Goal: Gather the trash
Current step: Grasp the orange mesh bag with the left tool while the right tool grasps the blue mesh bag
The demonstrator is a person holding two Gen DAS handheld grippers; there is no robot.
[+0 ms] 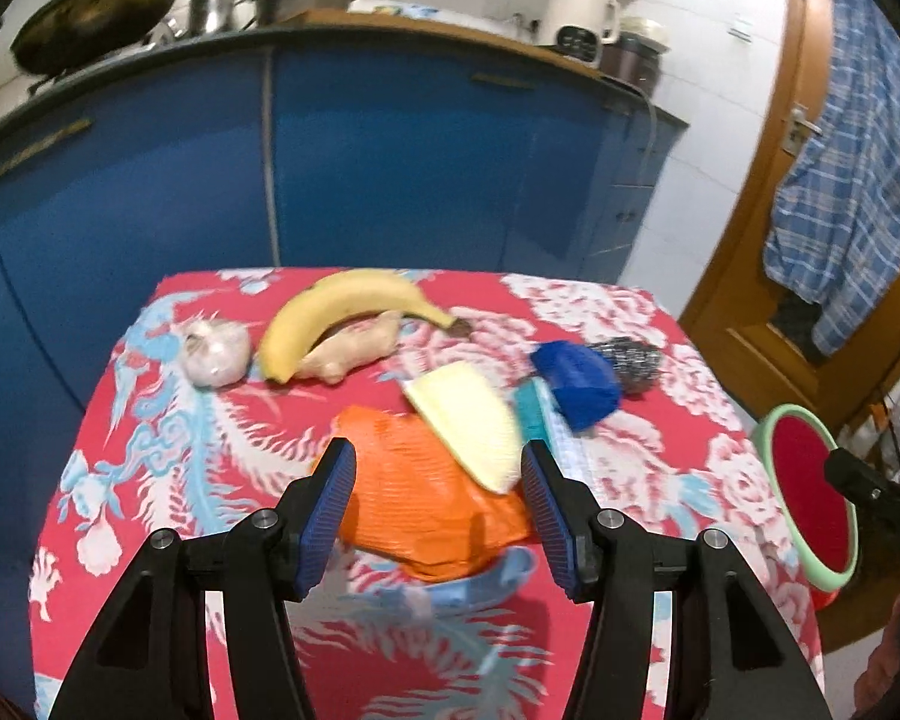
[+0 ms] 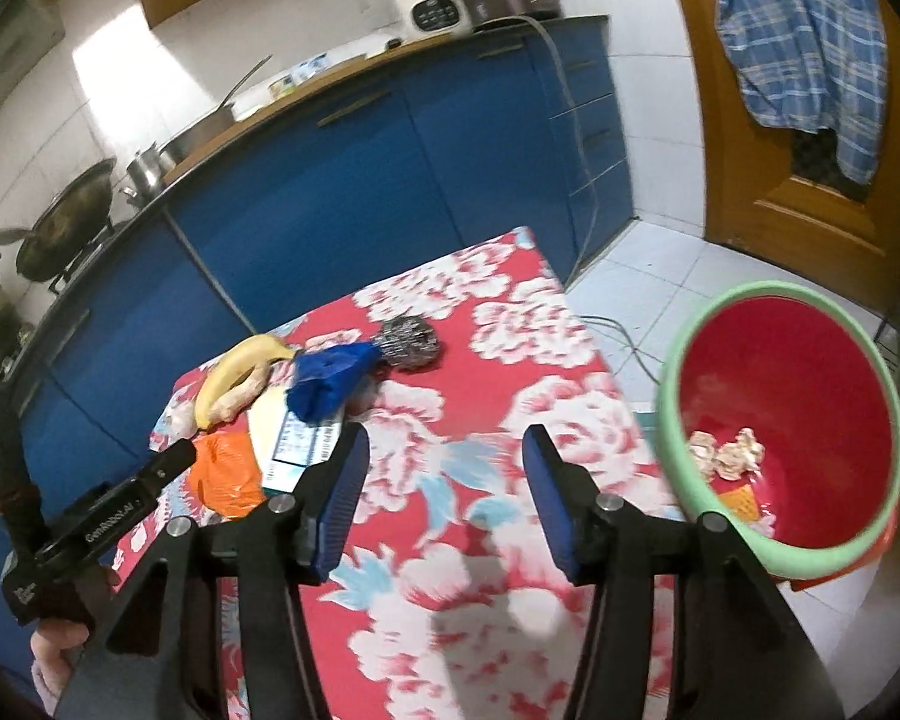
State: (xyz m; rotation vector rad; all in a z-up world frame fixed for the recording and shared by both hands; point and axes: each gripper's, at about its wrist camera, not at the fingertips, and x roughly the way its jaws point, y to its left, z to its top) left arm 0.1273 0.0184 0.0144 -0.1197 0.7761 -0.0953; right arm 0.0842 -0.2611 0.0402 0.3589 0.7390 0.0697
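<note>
On the red flowered tablecloth [image 1: 150, 480] lie an orange plastic bag [image 1: 426, 498], a cream sheet [image 1: 468, 420], a crumpled blue bag [image 1: 579, 381] and a teal-edged packet [image 1: 537, 414]. My left gripper [image 1: 438, 456] is open and hovers over the orange bag, its pads clear of it. My right gripper [image 2: 444, 450] is open over bare cloth [image 2: 510, 360], with nothing between its fingers. To its right stands a red bin with a green rim [image 2: 678, 420], holding crumpled paper [image 2: 726, 453]. The orange bag [image 2: 228, 474] and blue bag [image 2: 330, 378] lie to the right gripper's left.
A banana [image 1: 342, 306], a ginger root [image 1: 354, 348], a wrapped garlic bulb [image 1: 216, 351] and a steel scourer [image 1: 630, 360] sit at the table's far side. Blue kitchen cabinets [image 1: 390, 150] stand behind. The bin [image 1: 810, 498] is off the table's right edge.
</note>
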